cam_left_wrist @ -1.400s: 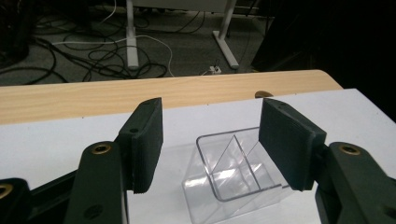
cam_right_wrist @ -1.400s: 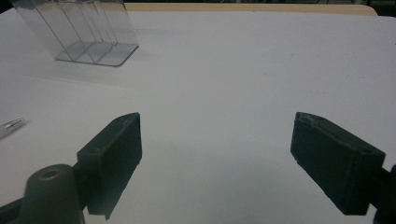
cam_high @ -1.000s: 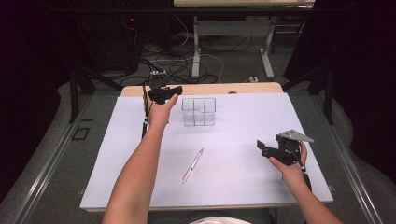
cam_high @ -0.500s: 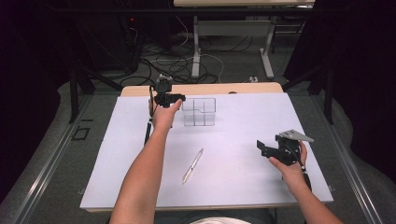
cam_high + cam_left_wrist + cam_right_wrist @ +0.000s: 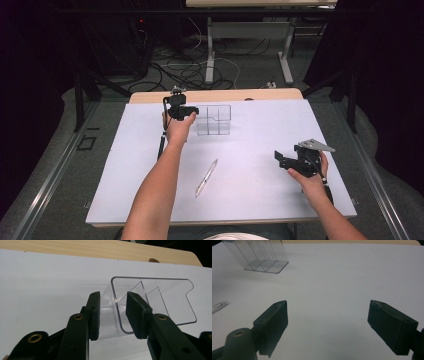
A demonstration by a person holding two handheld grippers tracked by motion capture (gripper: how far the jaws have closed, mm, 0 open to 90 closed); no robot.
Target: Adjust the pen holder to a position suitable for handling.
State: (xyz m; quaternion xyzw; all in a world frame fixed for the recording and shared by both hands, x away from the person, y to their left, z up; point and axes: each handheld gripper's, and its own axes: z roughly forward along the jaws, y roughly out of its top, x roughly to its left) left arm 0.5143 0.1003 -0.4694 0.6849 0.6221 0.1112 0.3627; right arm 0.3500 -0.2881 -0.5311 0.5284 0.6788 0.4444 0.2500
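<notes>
A clear plastic organizer (image 5: 215, 120) with inner dividers stands on the white mat toward the back. My left gripper (image 5: 191, 113) is at its left side. In the left gripper view the jaws (image 5: 113, 312) stand a little apart on either side of the organizer's (image 5: 160, 302) near wall, and I see no contact with it. A silver pen (image 5: 206, 177) lies in the middle of the mat. My right gripper (image 5: 278, 158) hovers low over the mat at the right, wide open (image 5: 327, 322) with nothing between its fingers. The organizer (image 5: 262, 255) and the pen's tip (image 5: 218, 306) lie off to its left.
The white mat (image 5: 260, 135) covers most of a wooden table whose back edge (image 5: 225, 94) shows behind the organizer. A black cable trails from the left gripper along the mat's left side. Cables and table legs lie on the floor beyond.
My left gripper has moved right and slightly nearer, up to the organizer's left wall. The right gripper and the pen have stayed put.
</notes>
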